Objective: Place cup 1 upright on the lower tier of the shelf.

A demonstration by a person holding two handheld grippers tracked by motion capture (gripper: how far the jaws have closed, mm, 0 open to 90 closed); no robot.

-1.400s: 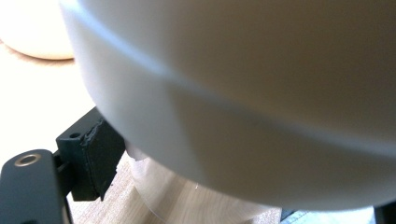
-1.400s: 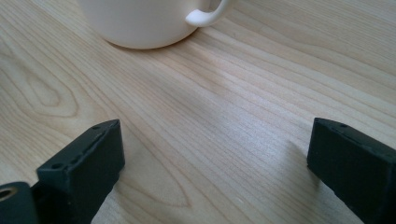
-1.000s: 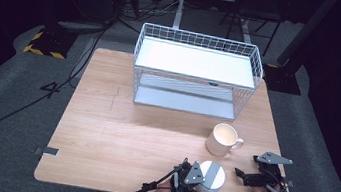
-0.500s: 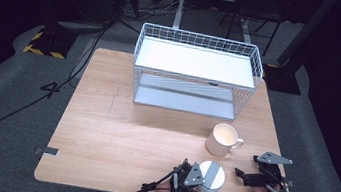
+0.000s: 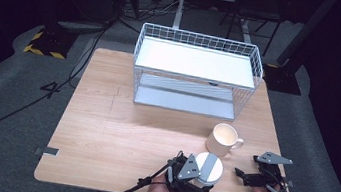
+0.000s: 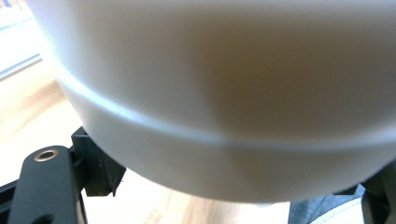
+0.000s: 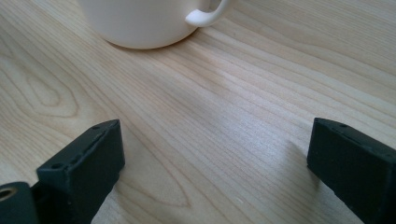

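Note:
A white cup (image 5: 209, 167) sits between the jaws of my left gripper (image 5: 204, 175) near the table's front edge, raised a little and tilted. In the left gripper view the white cup (image 6: 224, 93) is blurred and very close, with a black finger (image 6: 100, 163) pressed on its side. A cream mug (image 5: 222, 138) stands upright just behind it, handle to the right. My right gripper (image 5: 247, 168) rests low at the front right, open, pointing toward the mug. In the right gripper view the mug (image 7: 140, 21) stands beyond the right gripper (image 7: 215, 158), apart from its fingers.
A white wire rack (image 5: 196, 74) with two shelves stands at the back of the wooden table (image 5: 128, 130). A cable trails from the left gripper off the front edge. Dark floor and cables surround the table.
The left gripper has risen slightly with the white cup in it, and the cup now tilts more. The right gripper and the cream mug have stayed put.

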